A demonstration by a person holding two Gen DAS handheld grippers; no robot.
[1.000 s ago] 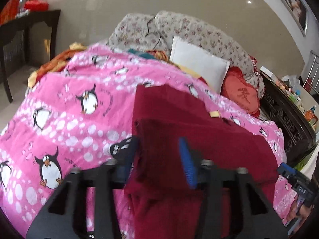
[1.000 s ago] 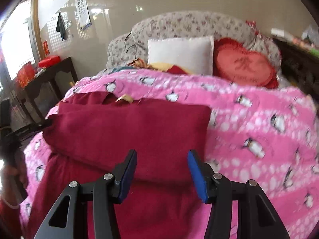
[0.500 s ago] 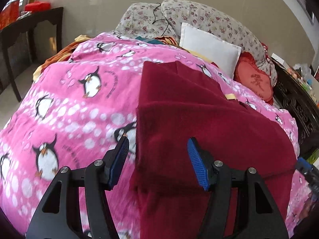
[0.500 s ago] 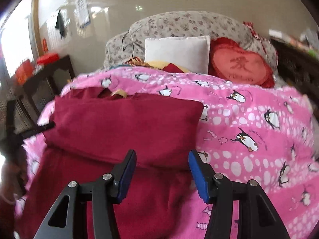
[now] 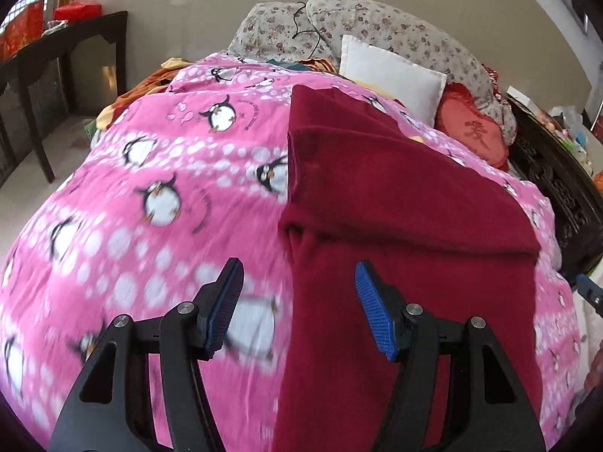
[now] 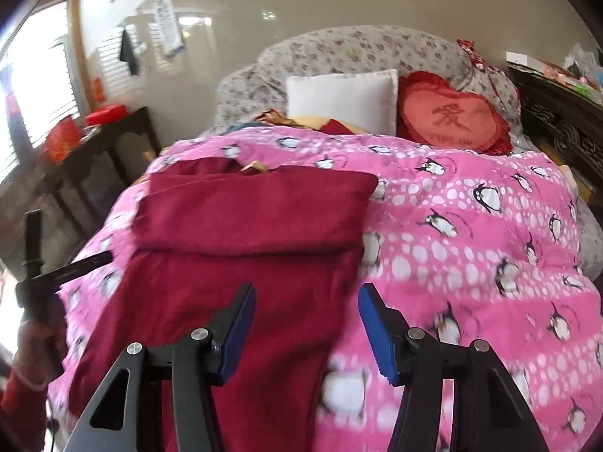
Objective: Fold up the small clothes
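A dark red garment (image 5: 407, 203) lies on the pink penguin quilt (image 5: 158, 173), its upper part folded down over the lower part. My left gripper (image 5: 297, 275) hovers open over the garment's left edge, one finger above the quilt and one above the cloth. In the right wrist view the garment (image 6: 256, 207) shows the same fold, with a tan label at its far edge. My right gripper (image 6: 307, 293) hangs over the garment's right edge, its jaws opening and nothing pinched between them. The left gripper (image 6: 34, 260) also shows at the left, held by a hand in a red sleeve.
At the head of the bed lie a white pillow (image 6: 343, 100), a red heart cushion (image 6: 452, 116) and a floral bedding roll (image 5: 377, 26). A dark side table (image 5: 64, 49) stands to the left. A dark carved cabinet (image 5: 557, 173) runs along the right.
The left gripper has slid left off the red cloth's fold and stands wider. The right gripper has shifted right to the garment's edge and widened a little. The fold lies flat.
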